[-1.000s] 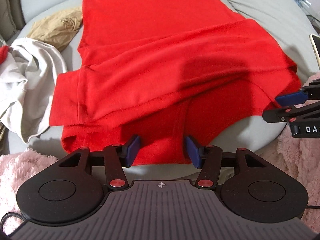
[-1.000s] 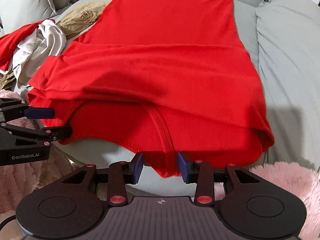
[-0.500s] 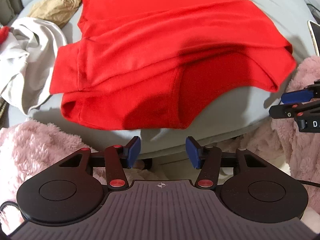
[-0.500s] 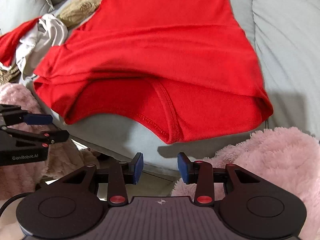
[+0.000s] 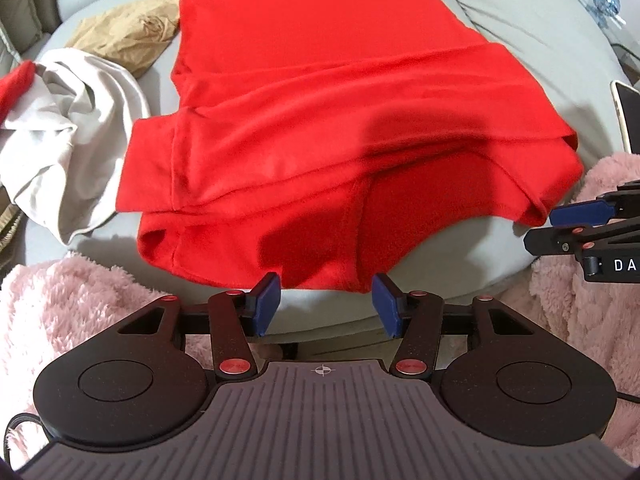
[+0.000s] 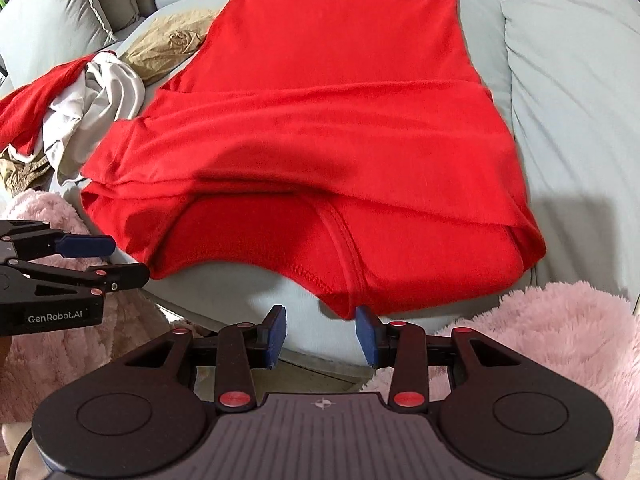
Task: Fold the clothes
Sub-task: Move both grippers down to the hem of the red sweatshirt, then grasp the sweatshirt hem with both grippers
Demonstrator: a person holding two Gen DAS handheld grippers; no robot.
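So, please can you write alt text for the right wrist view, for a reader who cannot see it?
A red garment, partly folded, lies on a grey cushion. The right gripper hovers open at its near edge, holding nothing. The left gripper enters from the left, beside crumpled clothes.

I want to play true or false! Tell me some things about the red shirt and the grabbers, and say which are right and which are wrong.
1. The red shirt lies spread on a grey cushion. True.
2. The left gripper is squeezing the red shirt. False: its blue fingers stand apart, empty, just before the shirt's near edge.
3. A crumpled white garment lies to the left of the red shirt. True.
4. The right gripper holds a blue sock. False: it holds nothing.
5. Fluffy pink fabric shows near the grippers. True.
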